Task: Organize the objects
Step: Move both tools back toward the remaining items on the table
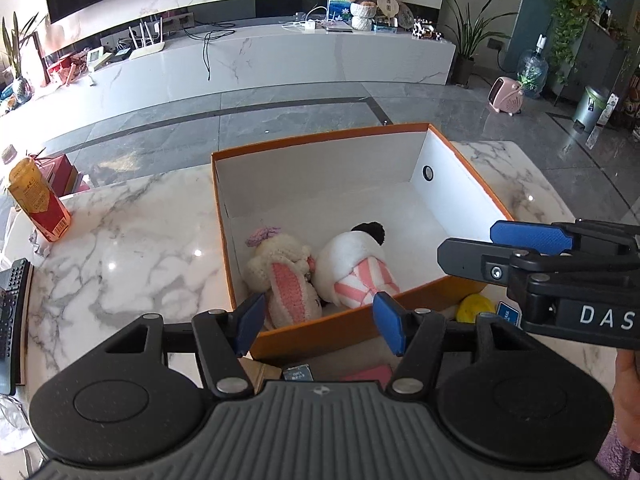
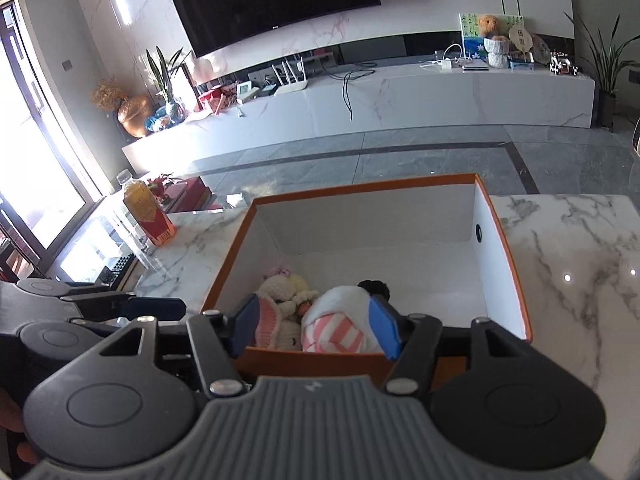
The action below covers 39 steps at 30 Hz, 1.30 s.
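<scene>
Blue pads are seen spread wide on the left claw (image 1: 320, 322), with nothing pinched between them; it is held over the near wall of the orange box (image 1: 448, 132). The right claw (image 2: 318, 326) is likewise spread and empty, poised above the same near wall in its own view. In the left wrist view the right claw is seen entering from three o'clock, just above the box's near right corner.

Inside the white-lined box, two soft toys are found in the near left corner, at about seven o'clock of the box floor. A cream crocheted bunny (image 1: 280, 276) with pink ears and a lilac bow is lain against the left wall. A white plush with pink-striped trousers (image 1: 356, 270) and a black pompom is touching it on the right side. The rest of the box floor is seen bare.

Outside the box, against its near wall toward five o'clock, a yellow round object (image 1: 475, 307) and a small blue-labelled item (image 1: 508, 314) are seen on the marble worktop (image 1: 132, 248). A pink flat item (image 1: 370, 372) and a small dark box (image 1: 298, 372) are partly hidden beneath the left claw. A yellow drink bottle (image 1: 38, 200) is stood upright at ten o'clock on the worktop, and a black remote control (image 1: 12, 300) is lain at nine o'clock near its edge.
</scene>
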Motion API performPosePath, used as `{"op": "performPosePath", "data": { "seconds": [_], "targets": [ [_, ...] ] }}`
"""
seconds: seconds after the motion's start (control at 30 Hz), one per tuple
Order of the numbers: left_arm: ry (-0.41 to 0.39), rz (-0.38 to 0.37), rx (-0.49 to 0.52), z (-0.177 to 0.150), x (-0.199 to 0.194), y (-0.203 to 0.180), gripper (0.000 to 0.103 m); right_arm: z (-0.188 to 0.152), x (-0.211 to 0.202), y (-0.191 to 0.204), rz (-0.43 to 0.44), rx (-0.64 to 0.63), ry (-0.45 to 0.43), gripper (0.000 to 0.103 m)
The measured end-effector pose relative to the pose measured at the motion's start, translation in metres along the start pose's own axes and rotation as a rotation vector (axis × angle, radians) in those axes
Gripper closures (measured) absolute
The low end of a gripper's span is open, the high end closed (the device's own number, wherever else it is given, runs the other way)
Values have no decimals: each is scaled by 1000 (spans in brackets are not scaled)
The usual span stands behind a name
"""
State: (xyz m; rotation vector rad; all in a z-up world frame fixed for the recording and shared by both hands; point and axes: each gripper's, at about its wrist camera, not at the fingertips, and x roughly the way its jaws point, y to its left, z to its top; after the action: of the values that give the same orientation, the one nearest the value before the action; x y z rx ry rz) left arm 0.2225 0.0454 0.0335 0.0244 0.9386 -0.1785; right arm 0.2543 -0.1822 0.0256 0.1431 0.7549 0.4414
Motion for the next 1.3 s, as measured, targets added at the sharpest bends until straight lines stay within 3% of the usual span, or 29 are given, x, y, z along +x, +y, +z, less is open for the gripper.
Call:
{"op": "performPosePath", "data": {
  "seconds": [0.17,0.47,0.87,1.1,1.3],
  "targets": [
    [9,-31,-56,-25,-11,7,34,-31,-13,5,4,3,-2,40],
    [74,-62,-140,-75,10,14,45,-91,13,-7,-20,74,127,47],
    [123,59,-104,-133,19,26,40,-147,21,-11,-70,53,238,45],
    [146,131,-56,-153,27,20,31,-164,-10,-22,-182,77,226,38],
    [162,144,-44,-157,32,17,30,-184,-30,-40,-262,156,268,30]
  ]
}}
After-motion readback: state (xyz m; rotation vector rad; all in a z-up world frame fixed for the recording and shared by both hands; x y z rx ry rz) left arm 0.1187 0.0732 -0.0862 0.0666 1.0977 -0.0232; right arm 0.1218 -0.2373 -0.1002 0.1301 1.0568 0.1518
